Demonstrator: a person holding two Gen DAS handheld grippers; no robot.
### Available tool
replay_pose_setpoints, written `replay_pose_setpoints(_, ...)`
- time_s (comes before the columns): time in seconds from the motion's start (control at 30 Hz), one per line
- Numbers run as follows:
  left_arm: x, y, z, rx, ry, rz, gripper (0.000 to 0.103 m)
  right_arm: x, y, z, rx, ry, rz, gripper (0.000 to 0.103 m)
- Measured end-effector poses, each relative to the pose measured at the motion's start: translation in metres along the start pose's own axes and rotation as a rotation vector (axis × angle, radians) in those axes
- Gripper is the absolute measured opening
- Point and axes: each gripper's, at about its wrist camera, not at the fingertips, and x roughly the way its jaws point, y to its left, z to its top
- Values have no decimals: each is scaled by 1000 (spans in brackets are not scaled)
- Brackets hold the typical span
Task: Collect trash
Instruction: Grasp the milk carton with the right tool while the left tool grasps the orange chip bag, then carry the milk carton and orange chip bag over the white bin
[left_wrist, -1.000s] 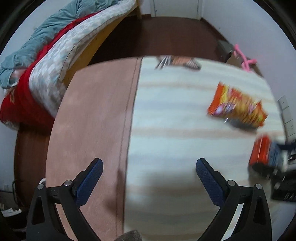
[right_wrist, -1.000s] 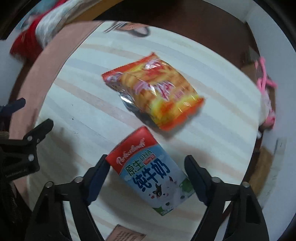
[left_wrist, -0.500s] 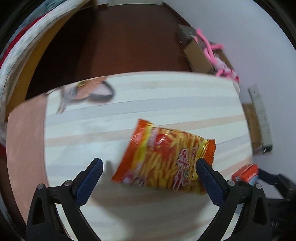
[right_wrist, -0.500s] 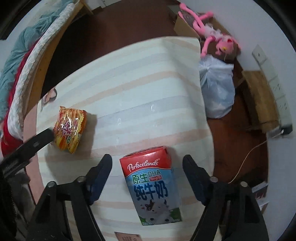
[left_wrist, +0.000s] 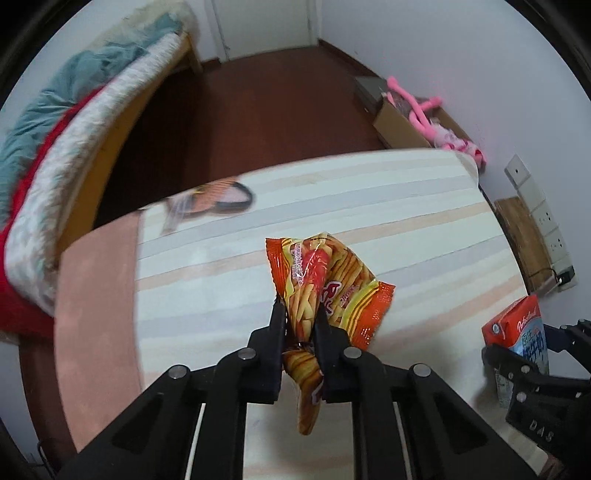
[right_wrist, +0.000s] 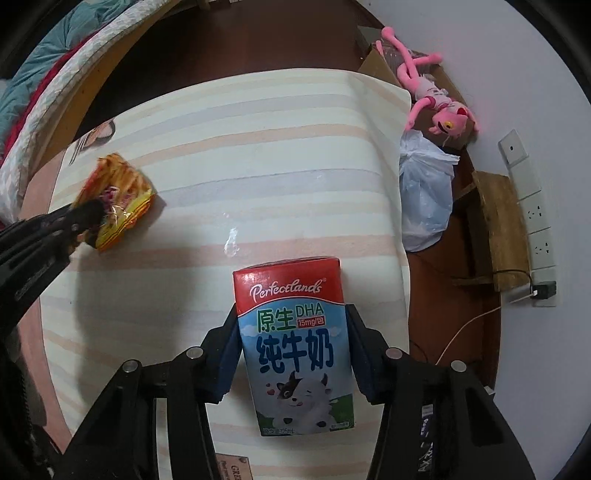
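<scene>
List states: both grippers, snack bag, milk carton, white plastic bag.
left gripper: shut on snack bag
right gripper: shut on milk carton
snack bag: pinched, crumpled, lifted
milk carton: gripped by its sides, looks intact
white plastic bag: on floor beside table

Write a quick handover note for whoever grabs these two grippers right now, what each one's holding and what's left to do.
Left gripper: shut on the snack bag, pinched at its middle over the striped table.
Right gripper: shut on the milk carton, fingers on both sides.
Done: both trash items are gripped.
Left: drop both off. A white plastic bag sits on the floor by the table's right edge; likely the trash bag, but I can't confirm.
</scene>
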Motion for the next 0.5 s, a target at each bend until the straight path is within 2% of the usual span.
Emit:
replay_pose_setpoints(0.23, -68, 45, -41, -101, -98, 19, 11, -40, 26, -29, 24, -84, 35, 53)
replay_pose_setpoints(0.5, -159, 120, -99, -208, -195, 57, 11, -110, 96, -70, -11, -199, 143, 53)
